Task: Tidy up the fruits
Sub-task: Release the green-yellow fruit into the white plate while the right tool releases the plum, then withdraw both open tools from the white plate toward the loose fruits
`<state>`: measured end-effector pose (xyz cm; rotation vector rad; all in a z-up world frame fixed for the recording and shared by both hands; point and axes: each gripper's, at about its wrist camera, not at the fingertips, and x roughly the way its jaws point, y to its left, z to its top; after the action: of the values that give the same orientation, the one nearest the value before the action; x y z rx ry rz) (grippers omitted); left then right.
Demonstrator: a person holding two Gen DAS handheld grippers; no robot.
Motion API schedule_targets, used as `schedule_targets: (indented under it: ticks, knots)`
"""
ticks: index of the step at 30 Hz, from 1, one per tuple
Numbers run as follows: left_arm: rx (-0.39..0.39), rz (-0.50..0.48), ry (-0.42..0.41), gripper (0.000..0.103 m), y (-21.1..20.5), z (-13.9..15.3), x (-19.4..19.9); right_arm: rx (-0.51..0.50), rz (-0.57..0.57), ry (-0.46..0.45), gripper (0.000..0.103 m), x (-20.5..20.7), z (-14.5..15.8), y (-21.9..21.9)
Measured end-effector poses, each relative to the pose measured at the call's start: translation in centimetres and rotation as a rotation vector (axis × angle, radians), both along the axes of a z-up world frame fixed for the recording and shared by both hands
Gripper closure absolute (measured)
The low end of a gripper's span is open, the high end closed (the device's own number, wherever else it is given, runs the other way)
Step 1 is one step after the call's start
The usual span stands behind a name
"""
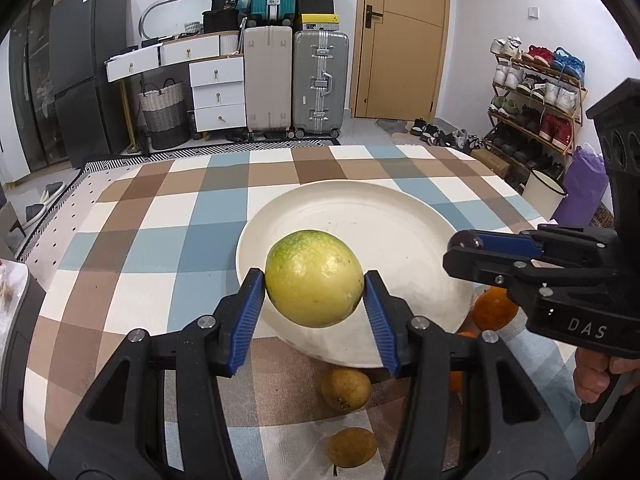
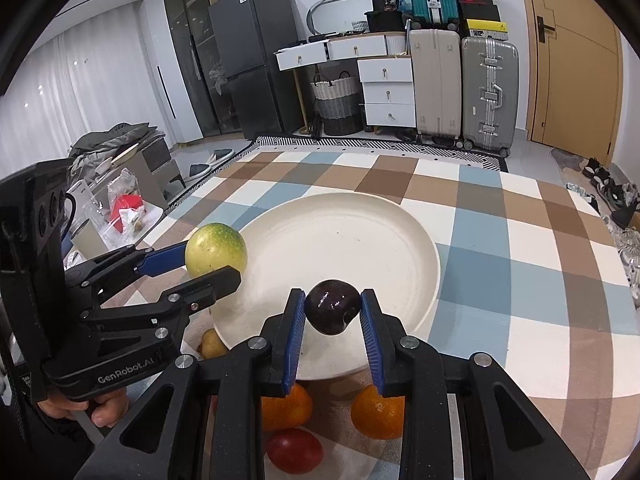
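**Two fruits held over the white plate**

From the left wrist camera, the left gripper (image 1: 314, 284) pinched a yellow-green fruit (image 1: 314, 278) between its blue pads, holding it in the air over the near rim of the white plate (image 1: 380, 216). The plate sat on a checked cloth (image 1: 140, 240). Two brownish-yellow fruits (image 1: 346, 390) lay on the cloth below the gripper, and an orange (image 1: 494, 308) lay just beside the plate's right rim. The right gripper (image 1: 466, 250) came in from the right, clamped on a dark fruit (image 1: 466, 240).

From the right wrist camera, the right gripper pinched the dark fruit over the plate's near edge. Two oranges (image 2: 378, 412) and a red fruit (image 2: 295, 456) lay on the cloth beneath it.
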<state>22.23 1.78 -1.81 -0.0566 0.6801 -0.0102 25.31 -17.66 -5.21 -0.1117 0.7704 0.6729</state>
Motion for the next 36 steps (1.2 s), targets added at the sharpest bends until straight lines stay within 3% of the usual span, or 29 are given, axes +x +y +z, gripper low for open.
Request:
schedule_targets:
  ticks: [12,19,22,26,31,35,36]
  knots:
    - [0.041,0.023,0.057,0.055,-0.2,-1.0,0.7,-0.032,0.012,0.009,0.075,0.6,-1.5,1.1]
    - [0.040,0.017,0.031,0.054,-0.1,-0.6,0.4,-0.014,0.001,-0.007,0.056,0.5,-1.3,0.7]
    - [0.036,0.019,0.023,0.040,0.1,-0.2,0.1,-0.016,-0.004,-0.016,0.051,0.2,-1.0,0.5]
    - [0.030,0.020,0.000,0.021,0.2,0.4,-0.6,-0.014,-0.009,-0.042,0.028,-0.6,-0.6,-0.3]
    - [-0.001,0.020,-0.011,0.016,0.9,1.0,-1.7,-0.014,-0.020,-0.081,0.015,-1.7,0.2,-1.3]
    - [0.007,0.031,-0.020,0.000,1.0,1.2,-2.4,-0.024,-0.039,-0.105,0.003,-2.3,0.8,-1.8]
    - [0.009,0.035,-0.027,0.000,1.1,1.3,-2.7,-0.024,-0.043,-0.113,0.002,-2.4,0.9,-2.0]
